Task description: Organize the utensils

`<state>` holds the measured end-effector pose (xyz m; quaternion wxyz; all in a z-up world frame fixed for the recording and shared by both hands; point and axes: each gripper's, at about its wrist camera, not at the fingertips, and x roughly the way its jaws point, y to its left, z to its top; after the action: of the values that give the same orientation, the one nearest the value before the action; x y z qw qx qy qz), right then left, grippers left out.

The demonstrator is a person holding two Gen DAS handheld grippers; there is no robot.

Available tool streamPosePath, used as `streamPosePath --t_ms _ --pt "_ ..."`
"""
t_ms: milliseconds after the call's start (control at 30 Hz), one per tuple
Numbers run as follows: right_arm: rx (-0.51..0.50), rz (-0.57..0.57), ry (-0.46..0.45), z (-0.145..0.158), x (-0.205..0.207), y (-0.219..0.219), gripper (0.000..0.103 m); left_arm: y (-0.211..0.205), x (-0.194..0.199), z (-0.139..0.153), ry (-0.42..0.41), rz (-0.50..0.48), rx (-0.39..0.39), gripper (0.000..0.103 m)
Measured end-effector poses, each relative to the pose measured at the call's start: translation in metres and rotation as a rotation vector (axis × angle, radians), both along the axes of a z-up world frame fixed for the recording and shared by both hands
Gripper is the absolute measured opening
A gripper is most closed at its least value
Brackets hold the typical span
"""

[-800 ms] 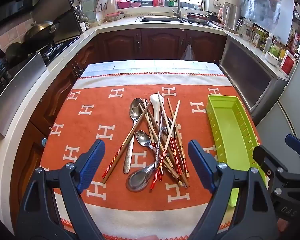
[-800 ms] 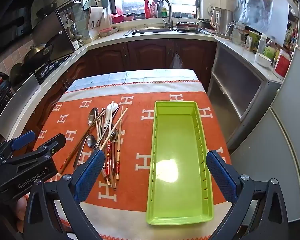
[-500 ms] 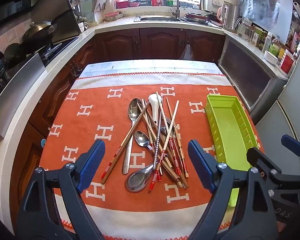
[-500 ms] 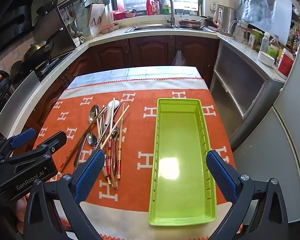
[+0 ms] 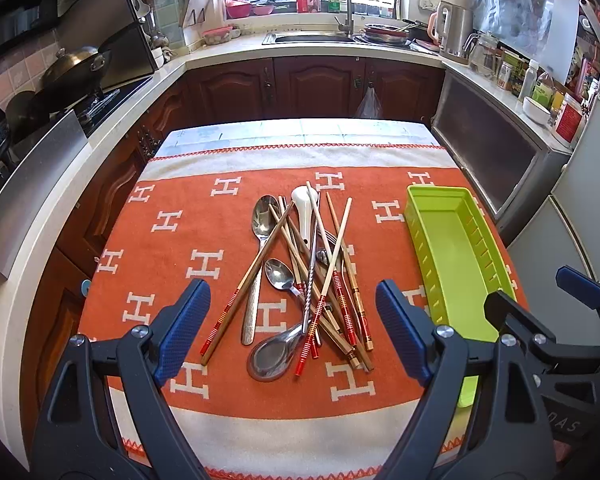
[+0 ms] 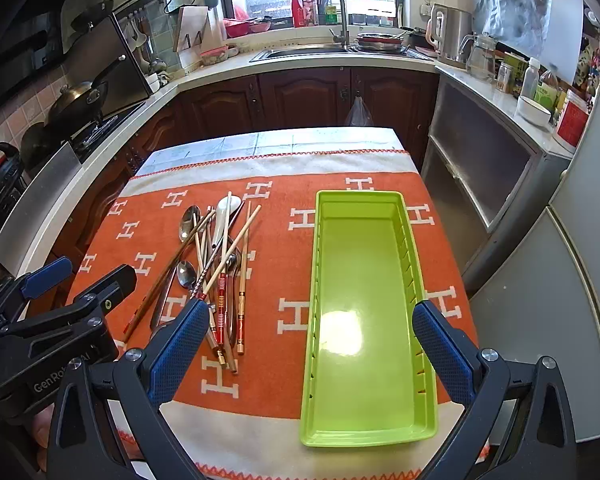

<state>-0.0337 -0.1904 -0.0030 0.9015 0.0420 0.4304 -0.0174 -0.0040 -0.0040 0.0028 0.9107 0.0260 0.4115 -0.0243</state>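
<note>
A heap of utensils point(image 5: 304, 276) lies on the orange cloth: several wooden chopsticks with red ends, metal spoons and a white ceramic spoon point(image 5: 303, 208). The heap also shows in the right wrist view point(image 6: 216, 264). A lime green tray point(image 6: 364, 304) lies empty to the right of the heap and also shows in the left wrist view point(image 5: 452, 256). My left gripper point(image 5: 292, 320) is open, held above the near end of the heap. My right gripper point(image 6: 308, 344) is open, held above the near part of the tray.
The orange cloth with white H marks point(image 5: 172, 248) covers a small table. Dark wood cabinets point(image 5: 316, 84), a sink point(image 5: 312, 36) and a stove with a wok point(image 5: 76, 68) ring the table. A grey appliance point(image 6: 484, 168) stands close at the right.
Both grippers have drifted slightly back and up, so the table looks a little farther away. Both stay open. The utensils and the tray have not moved.
</note>
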Motion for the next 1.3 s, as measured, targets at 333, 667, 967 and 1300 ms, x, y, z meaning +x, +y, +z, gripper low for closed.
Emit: streamPosePath --t_ms 333,667,967,1300 --pt "0.001 0.000 0.001 0.0002 0.0001 0.0001 0.103 -0.0001 -0.0013 0.0010 0.002 -0.001 0.001 0.083" --pt "0.003 0.002 0.003 -0.0005 -0.0005 -0.0018 0.102 0.0011 -0.0032 0.0005 0.004 0.001 0.005 0.083" --pt "0.004 0.002 0.004 0.0003 -0.0004 -0.0028 0.102 0.0042 -0.0080 0.0009 0.004 0.000 0.013 0.083" --pt "0.006 0.002 0.005 0.0006 -0.0001 -0.0040 0.102 0.0018 -0.0063 0.0007 0.005 0.000 0.015 0.083"
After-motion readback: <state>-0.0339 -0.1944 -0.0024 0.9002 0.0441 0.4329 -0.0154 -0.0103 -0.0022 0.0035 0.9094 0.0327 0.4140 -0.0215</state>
